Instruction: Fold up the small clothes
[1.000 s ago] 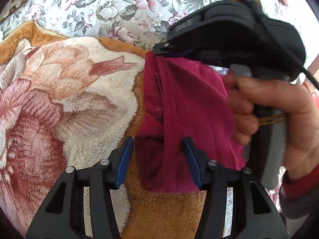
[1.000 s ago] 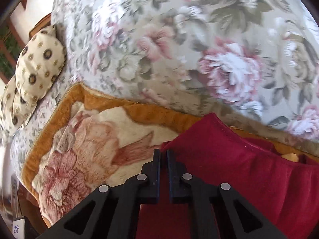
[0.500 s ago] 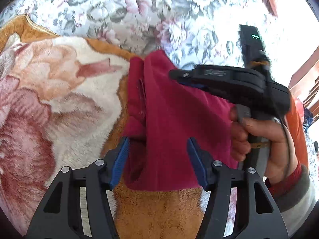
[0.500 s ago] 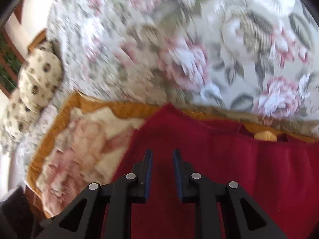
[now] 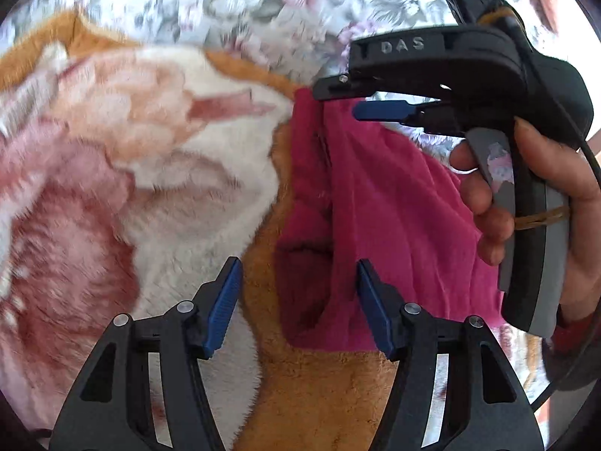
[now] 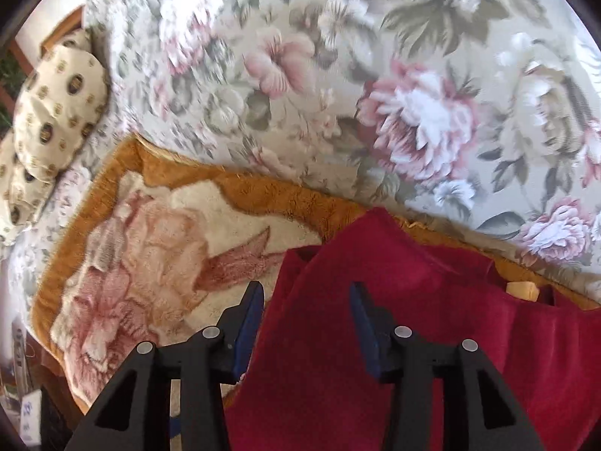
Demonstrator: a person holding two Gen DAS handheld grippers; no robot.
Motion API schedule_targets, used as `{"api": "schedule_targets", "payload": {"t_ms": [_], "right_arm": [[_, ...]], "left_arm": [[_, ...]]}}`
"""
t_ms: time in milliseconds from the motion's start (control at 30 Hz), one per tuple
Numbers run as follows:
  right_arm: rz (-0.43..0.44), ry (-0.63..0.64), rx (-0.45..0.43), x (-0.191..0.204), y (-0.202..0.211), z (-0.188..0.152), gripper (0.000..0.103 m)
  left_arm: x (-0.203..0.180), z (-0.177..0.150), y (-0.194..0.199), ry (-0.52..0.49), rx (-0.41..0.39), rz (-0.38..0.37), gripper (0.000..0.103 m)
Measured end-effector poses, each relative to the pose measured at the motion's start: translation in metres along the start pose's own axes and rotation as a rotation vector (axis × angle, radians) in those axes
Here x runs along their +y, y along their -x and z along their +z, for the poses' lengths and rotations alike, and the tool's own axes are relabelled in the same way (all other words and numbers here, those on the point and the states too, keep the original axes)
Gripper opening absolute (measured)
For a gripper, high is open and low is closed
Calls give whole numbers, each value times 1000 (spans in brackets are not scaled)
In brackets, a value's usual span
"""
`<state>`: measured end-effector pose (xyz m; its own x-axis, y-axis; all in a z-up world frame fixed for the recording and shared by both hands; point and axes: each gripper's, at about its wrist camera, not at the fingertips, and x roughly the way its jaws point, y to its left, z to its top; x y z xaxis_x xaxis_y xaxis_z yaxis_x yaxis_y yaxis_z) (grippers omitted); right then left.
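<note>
Blue-padded fingers of the left gripper nearest in the left wrist view, spread apart over the near edge of a folded magenta garment, the right pad at the cloth's fold, the left pad over bare blanket, neither visibly pressing. Jaws lately eased wider, cloth lying between them but not clamped. Garment spread on a plush blanket with an orange border and large pink and cream flower pattern, its left edge doubled into a thick vertical fold. Beyond and to the right, the right gripper seen from the side, gripped by a hand around its grey handle, a red cuff at the wrist; its jaws parted above the garment's far upper corner, one blue pad showing, having just opened wide, no cloth caught between them. From the right wrist view, same right gripper near the lens, black fingers apart, hovering over the left edge of the dark red garment; whether either pad touches the cloth, impossible to tell. Small tan tag or patch at a far fold of the garment. Farther off, floral upholstery in grey, pink and green, rising behind the blanket. At far left, cream cushion with dark round dots.
</note>
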<state>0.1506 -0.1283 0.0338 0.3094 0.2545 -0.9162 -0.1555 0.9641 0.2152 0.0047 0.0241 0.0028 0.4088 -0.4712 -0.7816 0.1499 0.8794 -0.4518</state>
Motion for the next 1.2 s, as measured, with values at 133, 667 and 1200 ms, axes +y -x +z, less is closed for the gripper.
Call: {"api": "schedule_targets", "payload": {"t_ms": [133,667,1200], "right_arm": [[-17,-12,44,4,-18,-4,45],[-227,200,59,31,-49,-10,51],[125,-65,-164,-45,38,-32,15]], "left_arm": [[1,1,0,13,-2,-11,63],[0,1,-3,6,-5,-34,72],[-35,-5,-8,-99,-38,-195,75]]}}
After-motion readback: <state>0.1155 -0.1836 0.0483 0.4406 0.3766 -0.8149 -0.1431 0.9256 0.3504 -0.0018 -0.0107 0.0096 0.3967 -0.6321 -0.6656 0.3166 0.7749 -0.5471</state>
